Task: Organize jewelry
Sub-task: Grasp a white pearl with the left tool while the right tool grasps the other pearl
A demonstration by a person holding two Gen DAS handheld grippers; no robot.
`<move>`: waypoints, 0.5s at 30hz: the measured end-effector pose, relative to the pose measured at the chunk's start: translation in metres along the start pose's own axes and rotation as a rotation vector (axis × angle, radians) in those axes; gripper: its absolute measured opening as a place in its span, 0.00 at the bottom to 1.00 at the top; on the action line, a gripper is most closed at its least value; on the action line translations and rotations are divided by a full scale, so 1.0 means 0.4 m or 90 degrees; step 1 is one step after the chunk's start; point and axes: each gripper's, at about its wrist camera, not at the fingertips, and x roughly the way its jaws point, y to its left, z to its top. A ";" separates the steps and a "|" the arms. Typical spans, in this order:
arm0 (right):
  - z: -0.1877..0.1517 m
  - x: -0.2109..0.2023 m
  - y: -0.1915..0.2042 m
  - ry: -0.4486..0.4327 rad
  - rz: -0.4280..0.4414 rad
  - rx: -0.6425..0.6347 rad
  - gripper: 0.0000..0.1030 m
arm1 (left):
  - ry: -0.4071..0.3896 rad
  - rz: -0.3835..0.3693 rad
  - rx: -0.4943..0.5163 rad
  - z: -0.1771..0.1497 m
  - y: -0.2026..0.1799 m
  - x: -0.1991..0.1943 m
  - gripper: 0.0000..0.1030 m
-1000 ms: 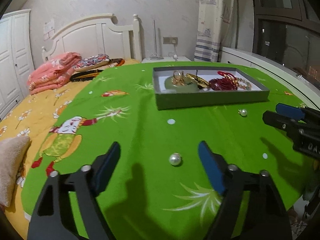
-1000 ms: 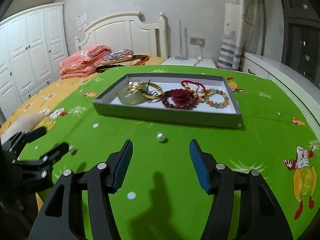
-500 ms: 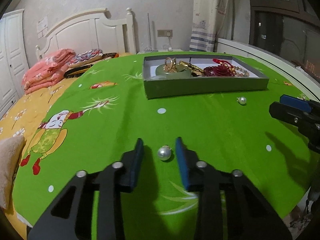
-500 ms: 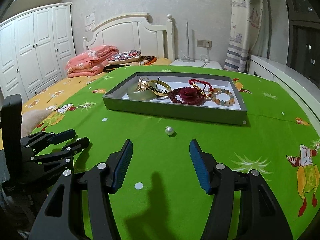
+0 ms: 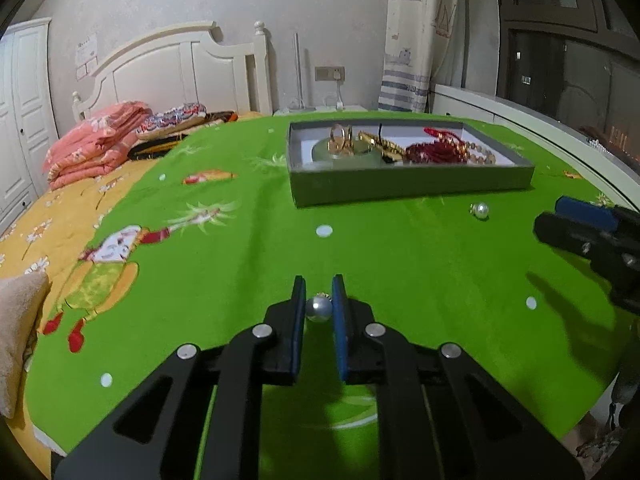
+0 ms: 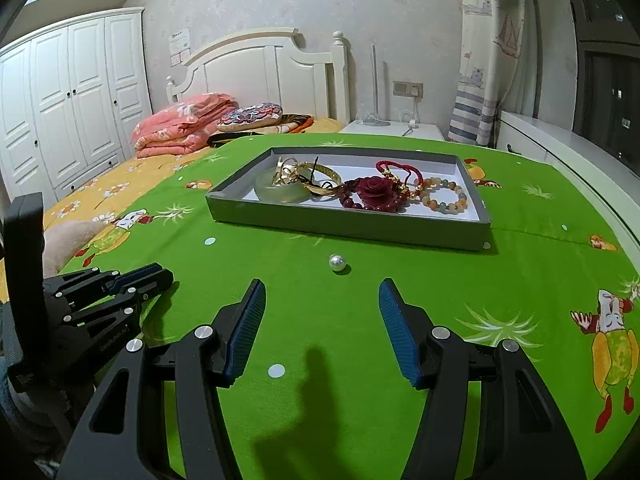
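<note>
Left wrist view had the left hand-held gripper [image 5: 318, 300] right down on the green cloth [image 5: 400, 280], jaws closing in on a pearl [image 5: 319, 308] that sat squarely between the blue pads [image 5: 338, 320]. Both pads looked to be touching the pearl already, so I'd call it pinched, with the pearl seemingly on the cloth. A second pearl [image 5: 480, 210] lay loose near the front wall of the grey tray [image 5: 412, 186], off to the right side. From the right wrist view that same loose pearl [image 6: 337, 263] was just ahead of the right hand-held gripper [image 6: 320, 312], which hung there with its jaws spread wide and nothing between them. The tray [image 6: 348, 224] held the rest: a pale green bangle [image 6: 280, 192], some gold bangles [image 6: 320, 180], a dark red rose bracelet [image 6: 374, 192] and a pastel bead bracelet [image 6: 444, 196], all bunched together and partly overlapping. Over at the left edge of that view you could see the left hand-held gripper [image 6: 160, 278] low over the cloth. Behind everything was a bed with folded pink blankets [image 6: 184, 124].
</note>
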 end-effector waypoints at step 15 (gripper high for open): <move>0.080 0.068 0.011 0.029 -0.025 -0.025 0.55 | -0.051 -0.014 -0.006 0.124 -0.012 0.014 0.13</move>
